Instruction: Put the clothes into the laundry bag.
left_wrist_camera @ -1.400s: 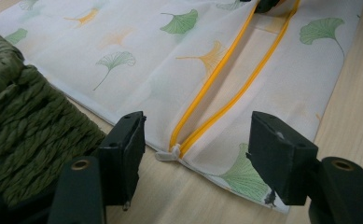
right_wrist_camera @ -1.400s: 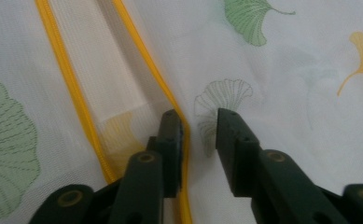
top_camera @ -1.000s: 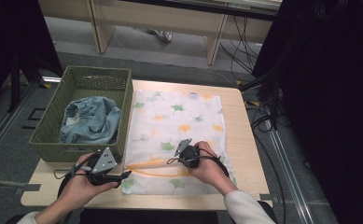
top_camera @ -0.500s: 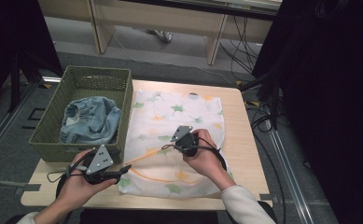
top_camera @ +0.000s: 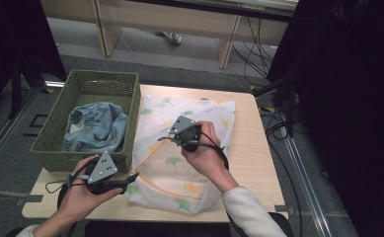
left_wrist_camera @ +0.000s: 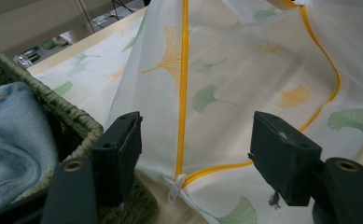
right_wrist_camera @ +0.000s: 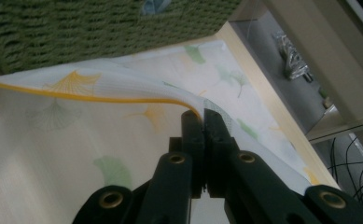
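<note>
Under R hand: R claw point(right_wrist_camera: 202, 122) clamped on laundry bag point(top_camera: 199, 187) edge, pinch hidden | L claw point(left_wrist_camera: 195, 144) apart, widening

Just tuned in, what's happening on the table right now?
A person is opening a white mesh laundry bag printed with ginkgo leaves. The right gripper is shut on the bag's top layer at the yellow zipper edge, lifting it off the table. The left gripper, jaws just opening, sits at the zipper pull without pressing it. A green basket beside the bag holds a blue denim garment.
</note>
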